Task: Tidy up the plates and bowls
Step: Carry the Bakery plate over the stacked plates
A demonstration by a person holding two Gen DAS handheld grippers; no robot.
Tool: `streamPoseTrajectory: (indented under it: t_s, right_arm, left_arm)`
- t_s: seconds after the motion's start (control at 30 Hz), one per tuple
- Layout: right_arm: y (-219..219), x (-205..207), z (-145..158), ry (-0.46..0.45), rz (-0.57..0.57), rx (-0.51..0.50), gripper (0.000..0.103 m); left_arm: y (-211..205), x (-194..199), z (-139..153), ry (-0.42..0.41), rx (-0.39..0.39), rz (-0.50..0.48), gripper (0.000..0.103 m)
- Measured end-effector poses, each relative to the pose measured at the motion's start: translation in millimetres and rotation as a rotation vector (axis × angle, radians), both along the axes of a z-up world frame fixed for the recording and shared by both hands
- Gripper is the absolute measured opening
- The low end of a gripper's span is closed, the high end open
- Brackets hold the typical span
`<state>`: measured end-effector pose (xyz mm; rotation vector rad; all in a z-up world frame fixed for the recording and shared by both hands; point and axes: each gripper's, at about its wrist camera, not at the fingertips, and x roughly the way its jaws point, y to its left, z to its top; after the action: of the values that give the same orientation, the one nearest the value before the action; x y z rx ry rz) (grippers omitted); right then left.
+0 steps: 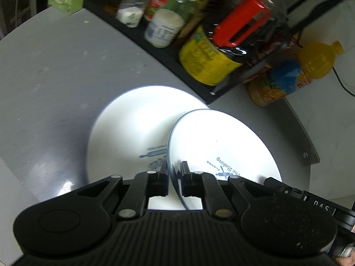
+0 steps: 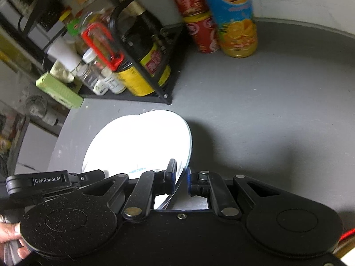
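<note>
Two white plates with blue print are on the grey table (image 1: 55, 84). The lower plate (image 1: 124, 133) lies flat. The upper plate (image 1: 221, 146) is tilted above it and overlaps its right side. My left gripper (image 1: 174, 166) is shut on the upper plate's left rim. In the right wrist view my right gripper (image 2: 180, 169) is closed around the right rim of the same upper plate (image 2: 155, 137), and the lower plate (image 2: 99, 141) shows behind it on the left. The left gripper's housing (image 2: 48, 179) shows there too, with a hand (image 2: 11, 232) on it.
A black wire rack (image 1: 177, 66) behind the plates holds spice jars (image 1: 133, 4), a dark bottle with a yellow label (image 1: 204, 59) and a red-handled jar (image 1: 241, 24). An orange juice bottle (image 2: 235, 17) and red cans (image 2: 199, 22) stand beside it. The table edge (image 1: 308, 141) curves away on the right.
</note>
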<state>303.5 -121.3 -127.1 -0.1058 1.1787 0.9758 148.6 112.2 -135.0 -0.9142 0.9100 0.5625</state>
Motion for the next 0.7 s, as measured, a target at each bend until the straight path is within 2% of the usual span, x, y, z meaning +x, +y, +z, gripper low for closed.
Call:
streamPoseTrajectory:
  t_s: [0.47, 0.7]
  right_arm:
    - [26, -16, -13, -0.01, 0.055, -0.048, 0.009]
    - [28, -16, -22, 0.0, 0.051, -0.066, 0.006]
  left_arm:
    - [16, -21, -32, 0.046, -0.067, 0.058, 0.011]
    - [19, -19, -37, 0.079, -0.076, 0.04, 0.012]
